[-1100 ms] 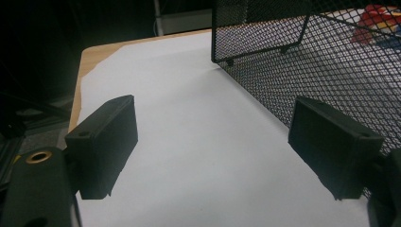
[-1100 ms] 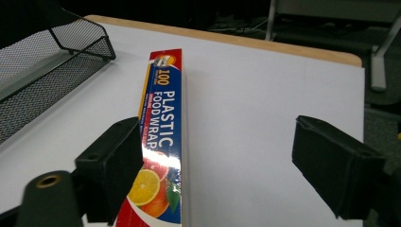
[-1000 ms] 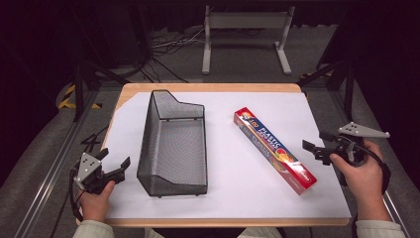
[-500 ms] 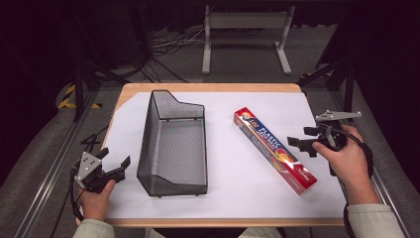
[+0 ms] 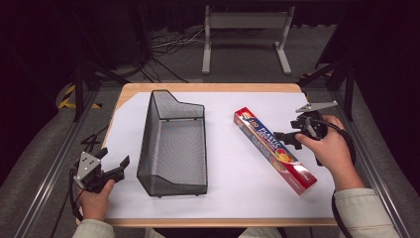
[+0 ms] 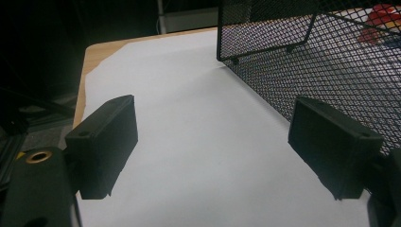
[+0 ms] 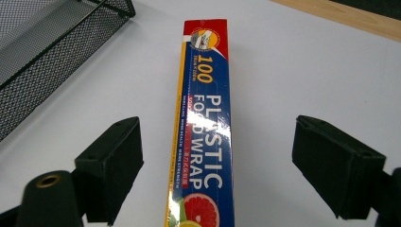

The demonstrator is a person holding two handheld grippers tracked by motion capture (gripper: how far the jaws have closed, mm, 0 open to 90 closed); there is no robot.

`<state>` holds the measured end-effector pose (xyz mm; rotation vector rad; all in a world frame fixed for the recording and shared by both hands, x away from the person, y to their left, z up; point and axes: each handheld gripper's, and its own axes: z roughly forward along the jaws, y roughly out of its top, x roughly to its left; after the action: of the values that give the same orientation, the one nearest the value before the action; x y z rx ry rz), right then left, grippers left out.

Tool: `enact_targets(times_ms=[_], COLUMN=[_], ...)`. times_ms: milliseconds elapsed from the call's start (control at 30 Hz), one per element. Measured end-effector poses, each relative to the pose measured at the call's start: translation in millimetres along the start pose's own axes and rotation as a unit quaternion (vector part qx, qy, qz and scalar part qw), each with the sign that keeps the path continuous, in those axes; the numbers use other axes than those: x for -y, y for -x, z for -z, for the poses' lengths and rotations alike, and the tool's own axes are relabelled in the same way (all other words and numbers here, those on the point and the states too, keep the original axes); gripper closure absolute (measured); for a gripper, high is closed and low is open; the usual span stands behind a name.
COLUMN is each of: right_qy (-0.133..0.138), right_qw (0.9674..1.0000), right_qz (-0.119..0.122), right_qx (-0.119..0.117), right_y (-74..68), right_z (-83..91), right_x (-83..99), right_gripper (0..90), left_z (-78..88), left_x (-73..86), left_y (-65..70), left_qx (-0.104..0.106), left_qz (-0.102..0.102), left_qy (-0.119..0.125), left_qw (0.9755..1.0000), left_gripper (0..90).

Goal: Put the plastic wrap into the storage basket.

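The right gripper [image 5: 286, 137] was held level over the plastic wrap box [image 5: 274, 148], its jaws wide apart on both sides of the box and just opening more, pads not touching it. The box lay flat, right of the mesh basket [image 5: 173, 144], and read "100 PLASTIC FOOD WRAP". The left gripper [image 5: 115, 166], left of the basket, was released and held nothing.
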<state>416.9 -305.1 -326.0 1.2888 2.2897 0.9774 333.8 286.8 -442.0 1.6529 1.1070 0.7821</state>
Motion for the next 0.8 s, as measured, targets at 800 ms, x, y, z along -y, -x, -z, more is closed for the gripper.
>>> enact_targets(times_ms=[800], right_qy=[-0.065], right_qw=[0.9979], right_qz=[0.003], right_qx=[-0.009], right_y=[-2.4], right_z=[-56.9], right_x=[20.1], right_gripper=[11.6], left_z=[-0.3], left_x=[0.0], left_y=[-0.2], left_qx=[-0.002], left_qz=[-0.001], left_qy=[-0.001], left_qw=[1.0], left_gripper=[17.3])
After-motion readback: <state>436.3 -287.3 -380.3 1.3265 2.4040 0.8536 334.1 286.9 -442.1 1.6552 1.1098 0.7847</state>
